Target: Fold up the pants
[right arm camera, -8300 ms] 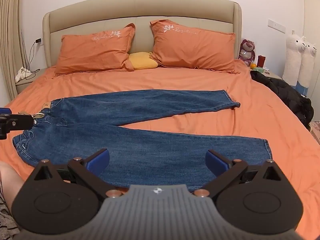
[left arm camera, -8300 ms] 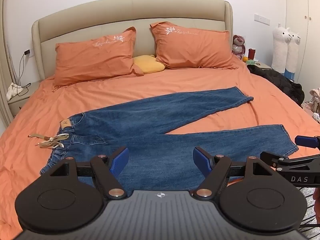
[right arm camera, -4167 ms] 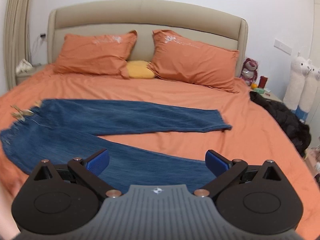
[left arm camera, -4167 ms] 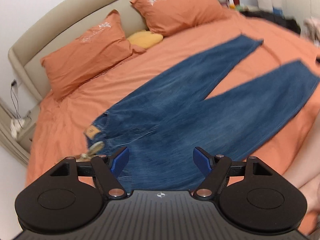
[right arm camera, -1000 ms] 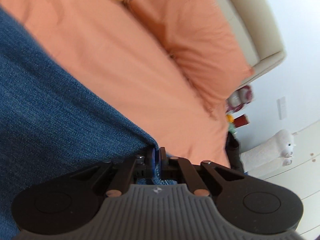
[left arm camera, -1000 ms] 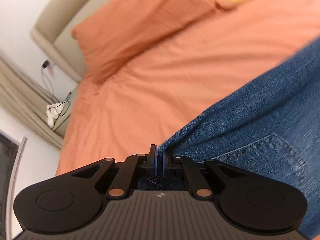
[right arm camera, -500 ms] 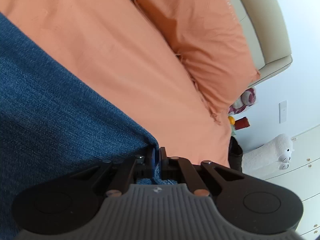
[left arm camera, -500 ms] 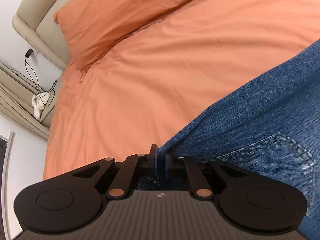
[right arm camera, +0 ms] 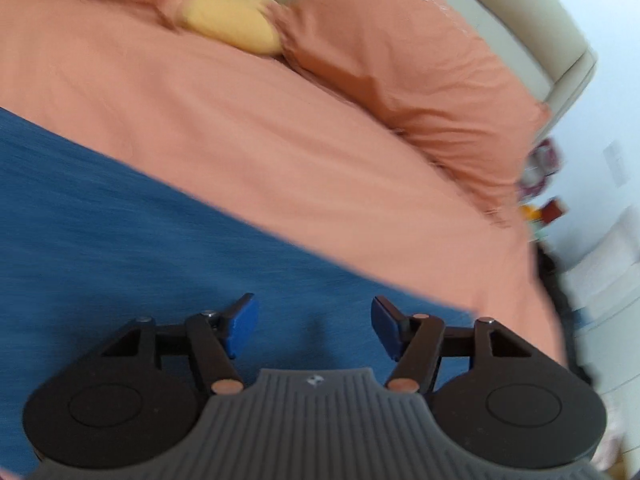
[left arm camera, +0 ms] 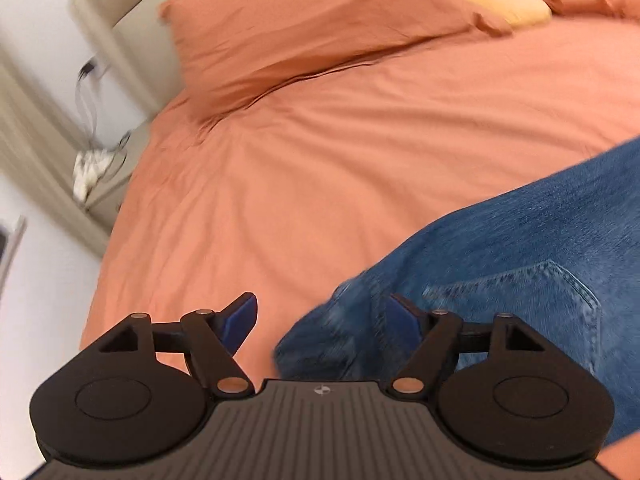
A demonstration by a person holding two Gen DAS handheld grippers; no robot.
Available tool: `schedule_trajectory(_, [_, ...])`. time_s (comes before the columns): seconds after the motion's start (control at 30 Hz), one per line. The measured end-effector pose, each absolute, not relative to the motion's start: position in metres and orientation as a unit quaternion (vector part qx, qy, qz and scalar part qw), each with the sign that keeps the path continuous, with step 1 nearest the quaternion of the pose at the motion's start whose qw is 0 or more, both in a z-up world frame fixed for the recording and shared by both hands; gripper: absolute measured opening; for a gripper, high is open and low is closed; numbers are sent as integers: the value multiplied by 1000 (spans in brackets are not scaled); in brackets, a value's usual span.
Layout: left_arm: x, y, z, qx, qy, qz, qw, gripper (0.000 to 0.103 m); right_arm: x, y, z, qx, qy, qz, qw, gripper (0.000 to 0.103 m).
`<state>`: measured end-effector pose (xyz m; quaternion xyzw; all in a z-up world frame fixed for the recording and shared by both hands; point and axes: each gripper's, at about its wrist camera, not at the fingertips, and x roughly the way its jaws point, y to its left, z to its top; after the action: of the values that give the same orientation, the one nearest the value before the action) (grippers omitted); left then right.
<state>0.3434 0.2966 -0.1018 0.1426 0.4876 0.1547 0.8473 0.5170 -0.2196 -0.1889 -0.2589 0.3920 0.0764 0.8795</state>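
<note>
Blue denim pants [left arm camera: 520,248] are lying flat on the orange-sheeted bed [left arm camera: 320,152], their waist end sitting between the spread jaws of the left gripper [left arm camera: 322,316], which have just been opening. The right gripper [right arm camera: 314,320] is hovering over the leg fabric [right arm camera: 140,216], its jaws likewise just parting, pinching nothing.

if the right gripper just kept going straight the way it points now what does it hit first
Most likely the jeans. The right gripper points down at the blue denim, which fills the space between and ahead of its open jaws, just opened with nothing between them. Depth is unclear in the blur; the orange bed sheet lies farther on.
</note>
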Motion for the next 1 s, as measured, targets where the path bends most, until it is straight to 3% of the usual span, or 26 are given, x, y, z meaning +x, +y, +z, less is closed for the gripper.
schedule_trajectory(0.33, [246, 352, -89, -98, 498, 171, 845, 87, 364, -132, -170, -60, 451, 254, 854, 57])
schedule_trajectory(0.7, [189, 399, -162, -396, 403, 195, 801, 87, 287, -51, -200, 45, 498, 316, 806, 54])
schedule_trajectory(0.8, [184, 409, -182, -456, 371, 195, 785, 87, 296, -43, -211, 95, 505, 283, 810, 72])
schedule_trajectory(1.0, [190, 411, -229, -544, 320, 185, 754, 86, 311, -63, -239, 292, 536, 202, 766, 74])
